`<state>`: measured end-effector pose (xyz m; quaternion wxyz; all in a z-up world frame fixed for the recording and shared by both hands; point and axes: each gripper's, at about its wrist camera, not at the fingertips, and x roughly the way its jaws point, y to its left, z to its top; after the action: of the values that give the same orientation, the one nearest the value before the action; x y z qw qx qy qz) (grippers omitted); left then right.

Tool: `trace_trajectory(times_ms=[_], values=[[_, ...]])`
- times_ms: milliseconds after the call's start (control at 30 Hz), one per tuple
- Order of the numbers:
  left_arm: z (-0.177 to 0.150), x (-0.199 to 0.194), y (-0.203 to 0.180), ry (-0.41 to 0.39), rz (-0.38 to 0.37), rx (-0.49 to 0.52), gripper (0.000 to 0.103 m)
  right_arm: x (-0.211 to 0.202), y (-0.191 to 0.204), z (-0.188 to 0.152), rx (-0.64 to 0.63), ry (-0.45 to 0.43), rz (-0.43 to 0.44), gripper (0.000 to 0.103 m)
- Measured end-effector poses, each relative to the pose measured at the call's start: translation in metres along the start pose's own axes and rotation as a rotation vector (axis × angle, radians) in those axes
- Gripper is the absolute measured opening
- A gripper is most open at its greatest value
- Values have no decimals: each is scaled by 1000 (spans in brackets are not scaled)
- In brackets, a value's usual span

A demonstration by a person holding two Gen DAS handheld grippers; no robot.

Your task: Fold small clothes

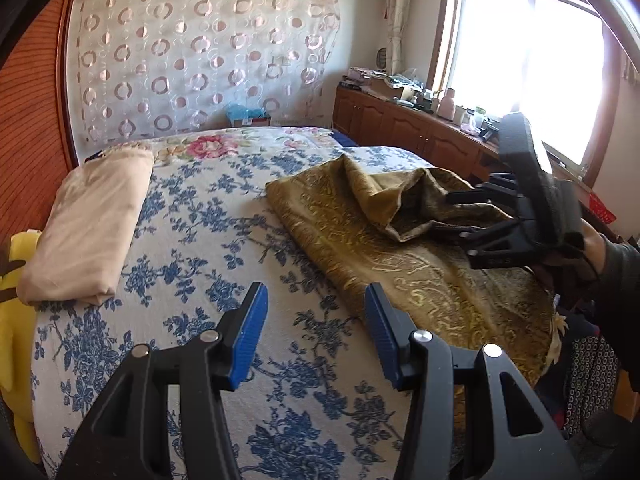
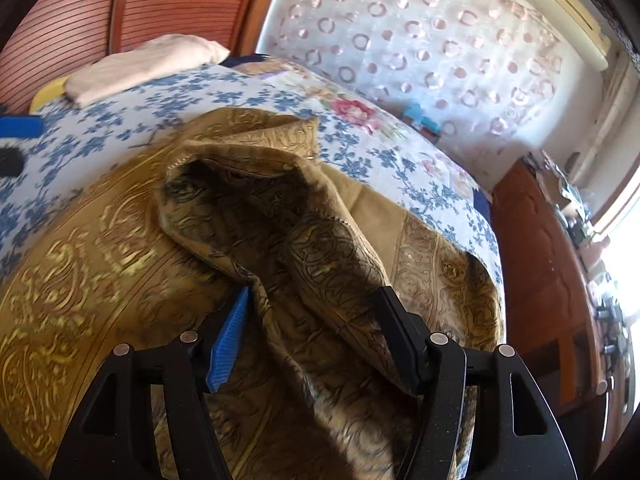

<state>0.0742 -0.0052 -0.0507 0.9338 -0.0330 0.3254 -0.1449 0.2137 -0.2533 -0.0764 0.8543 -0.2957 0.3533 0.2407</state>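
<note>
Gold-olive brocade cloth with a raised scroll pattern [image 1: 400, 248] lies spread on the bed's blue-and-white floral cover [image 1: 208, 240], one edge lifted into a bunched fold. Right tool [image 2: 316, 320]: jaws apart, the raised fold draped between them, blue pad beside the fabric, no clamping visible. Left tool [image 1: 316, 336]: jaws apart and empty, above the cover just beside the cloth's near edge. Folded beige cloth [image 1: 88, 232] lies well apart, by the headboard.

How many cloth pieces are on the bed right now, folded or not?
2. The gold patterned cloth lies bunched on the bed's window side, between the right gripper's jaws. The folded beige cloth sits by the wooden wall. Others may be out of view.
</note>
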Motion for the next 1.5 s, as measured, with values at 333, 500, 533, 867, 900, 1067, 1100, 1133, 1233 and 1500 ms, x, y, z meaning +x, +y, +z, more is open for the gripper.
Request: trace_trajectory(times_ms=[333, 500, 533, 867, 900, 1067, 1100, 1133, 1233, 1500], values=[[6, -4, -15, -12, -18, 27, 49, 3, -23, 0, 138, -17, 167, 4], [5, -1, -17, -1, -21, 24, 49, -17, -58, 1, 285, -95, 124, 1], [5, -1, -18, 0, -20, 25, 49, -21, -68, 0, 325, -100, 108, 1], [8, 0, -27, -5, -33, 39, 49, -5, -128, -31, 490, 3, 46, 1], [8, 0, -29, -5, -34, 40, 49, -8, -128, -32, 500, 4, 44, 10], [10, -2, -37, -8, -45, 51, 49, -30, -124, -45, 489, -30, 53, 29], [10, -2, -39, -8, -47, 53, 49, -35, -121, -49, 479, -31, 53, 29], [10, -2, -40, -8, -50, 54, 49, -39, -118, -53, 472, -30, 60, 29], [10, 1, -45, -5, -59, 57, 49, -41, -109, -67, 454, 1, 85, 30], [9, 6, -56, 11, -74, 76, 49, -33, -102, -93, 477, 59, 174, 24]])
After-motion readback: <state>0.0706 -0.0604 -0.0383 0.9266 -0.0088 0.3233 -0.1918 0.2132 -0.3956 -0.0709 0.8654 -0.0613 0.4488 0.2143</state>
